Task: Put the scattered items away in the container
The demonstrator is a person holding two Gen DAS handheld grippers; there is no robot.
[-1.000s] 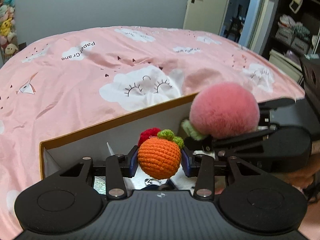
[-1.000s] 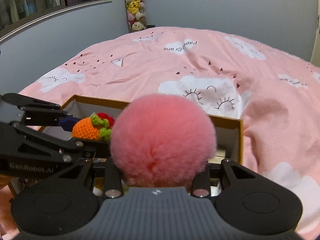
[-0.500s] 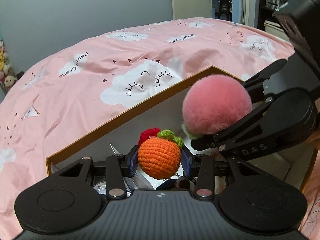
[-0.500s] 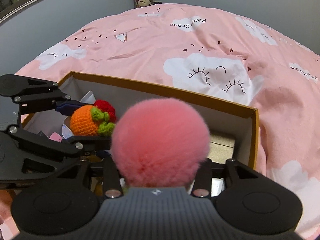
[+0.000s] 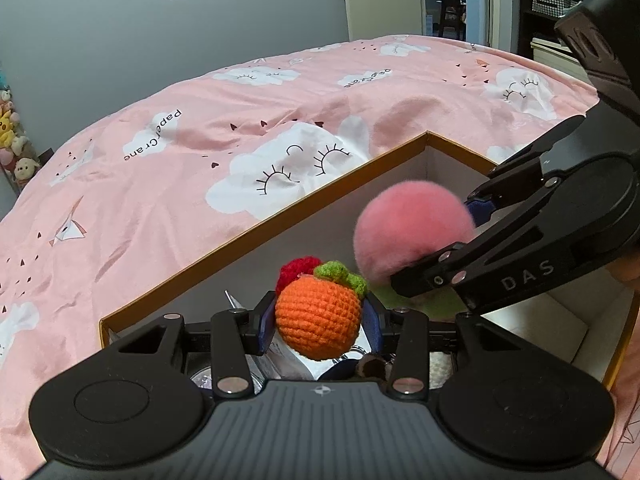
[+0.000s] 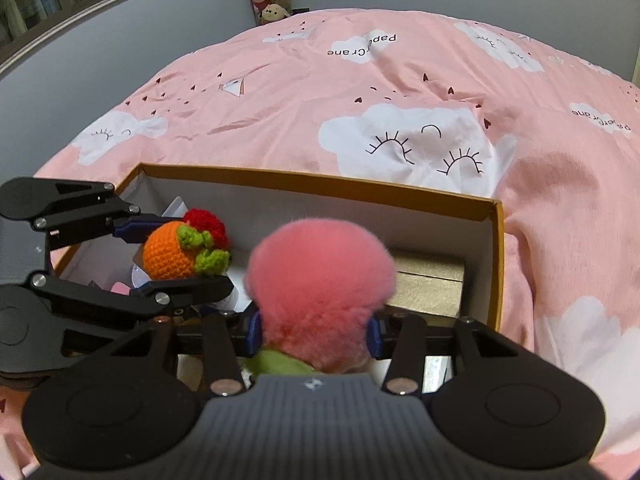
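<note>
In the left wrist view, the pink cloud-print bedspread [image 5: 168, 184] fills the field from nine to one o'clock, with a row of plush toys [image 5: 12, 136] cut off at the nine o'clock edge. The cardboard box [image 5: 256, 228] sits on the bed with its near wall hidden behind the tool body. At six o'clock the left gripper [image 5: 319, 326] is clamped on the crocheted orange [image 5: 318, 324], its blue pads pressing both flanks above the open box; a red crocheted piece [image 5: 298, 270] peeks from behind the green leaves. Under the orange lie a white packet, a silvery round piece and a dark tip, too covered to name. At three o'clock the right gripper [image 5: 448, 236] reaches in from the side with the pink pom-pom ball [image 5: 412, 232] between its fingers.

In the right wrist view, the left gripper [image 6: 176, 254] enters at nine o'clock, holding the crocheted orange [image 6: 170, 256] over the box's left end. The box [image 6: 496, 264] spans the middle; a tan slab at three o'clock inside it is partly hidden. The right gripper [image 6: 314, 332] at six o'clock is opening, the pom-pom [image 6: 320, 276] still between its blue pads, which touch the fur at both sides; whether they still press I cannot tell. A green tuft under the ball is mostly hidden.
</note>
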